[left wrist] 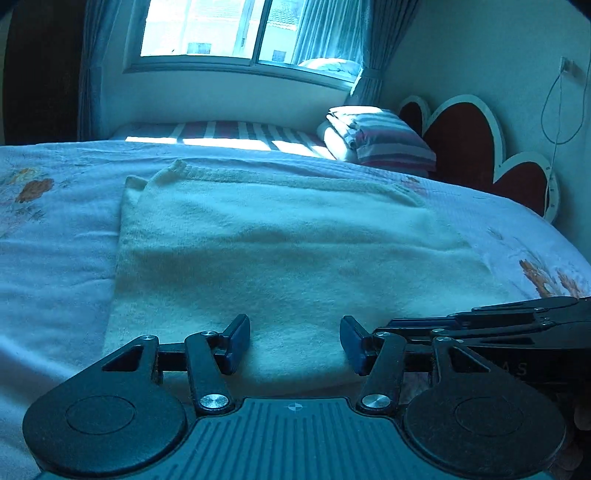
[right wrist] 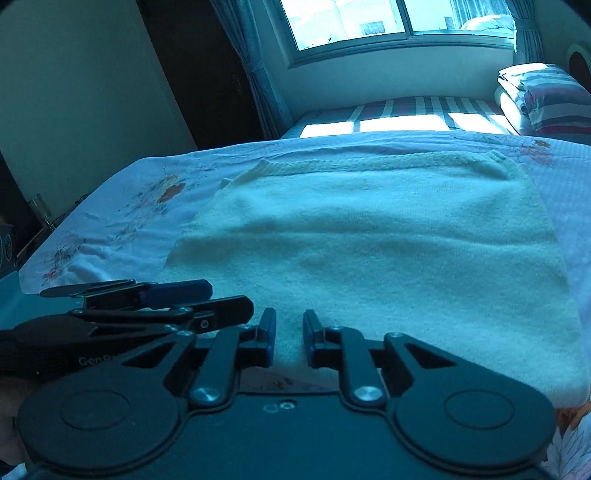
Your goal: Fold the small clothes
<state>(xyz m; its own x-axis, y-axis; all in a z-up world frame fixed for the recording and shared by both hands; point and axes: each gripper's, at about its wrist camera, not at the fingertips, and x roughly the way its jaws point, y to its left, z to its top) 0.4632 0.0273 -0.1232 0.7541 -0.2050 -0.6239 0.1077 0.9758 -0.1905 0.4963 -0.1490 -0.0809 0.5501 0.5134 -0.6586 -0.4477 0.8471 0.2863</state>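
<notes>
While you hold both tools over the near edge of the bed, the cream-white knitted garment lies folded flat on the pale blue floral bedspread, its ribbed hem toward the far edge and its near border just beneath your fingertips. Your left gripper has its blue-padded jaws standing apart with only the knit visible below the gap; nothing is pinched between them. Your right gripper keeps its jaws close together with a narrow gap, and the pads press on nothing, so it too is empty. In the right wrist view the left tool sits just beside the right one, at the garment's near left corner. Toward the far right corner of the bed, a folded stack of striped bedding rests before the red heart-shaped headboard, and a bright window fills the far wall.
</notes>
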